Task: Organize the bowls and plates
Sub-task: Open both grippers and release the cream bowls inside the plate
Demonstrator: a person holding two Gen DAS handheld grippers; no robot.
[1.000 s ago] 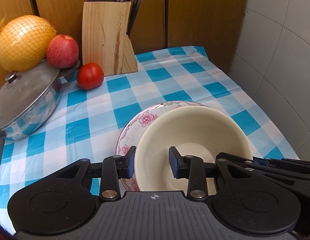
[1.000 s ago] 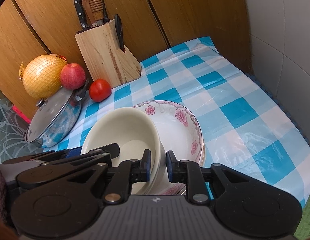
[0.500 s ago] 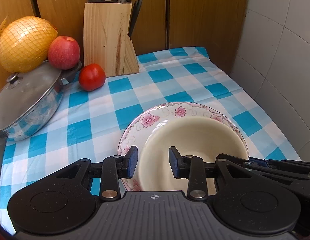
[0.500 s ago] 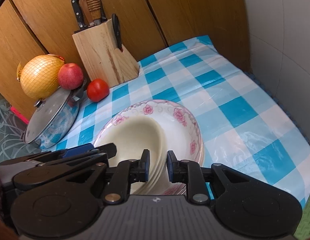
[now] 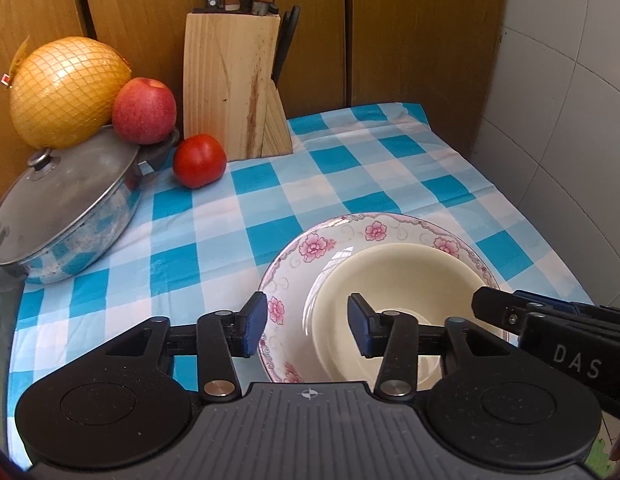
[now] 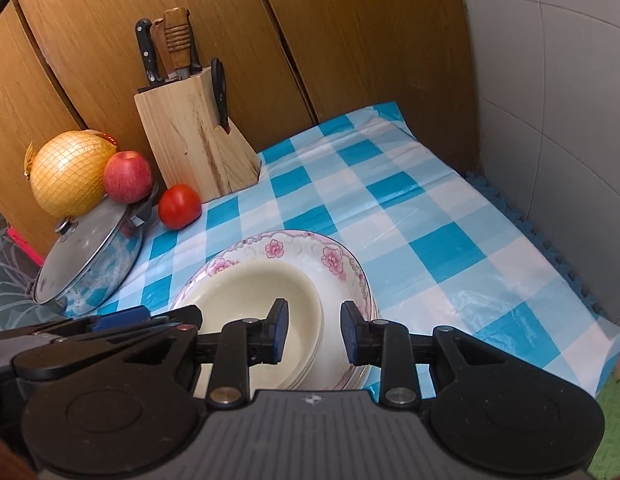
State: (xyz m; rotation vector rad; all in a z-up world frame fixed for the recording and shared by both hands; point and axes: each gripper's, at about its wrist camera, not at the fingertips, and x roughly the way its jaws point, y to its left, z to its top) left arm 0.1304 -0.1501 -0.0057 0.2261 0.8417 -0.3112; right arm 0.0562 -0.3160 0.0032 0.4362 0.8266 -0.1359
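A cream bowl [image 5: 398, 280] sits inside a pink-flowered plate [image 5: 310, 248] on the blue checked tablecloth. In the right wrist view the cream bowl [image 6: 254, 292] rests in the flowered plate [image 6: 334, 264], which tops a small stack. My left gripper [image 5: 307, 328] is open and empty, its jaws straddling the plate's near left rim and the bowl's near rim. My right gripper [image 6: 314, 330] is open and empty, its jaws either side of the bowl's right rim. Each gripper's body shows at the edge of the other's view.
A wooden knife block [image 5: 230, 84] stands at the back. A tomato [image 5: 199, 161] lies by it. A lidded steel pot [image 5: 66, 204] at the left carries an apple [image 5: 144, 110] and a netted pomelo [image 5: 66, 92]. A tiled wall [image 6: 550, 80] bounds the right.
The cream bowl came down from a tilted hold into the flowered plate. Both grippers opened and let go of its rim.
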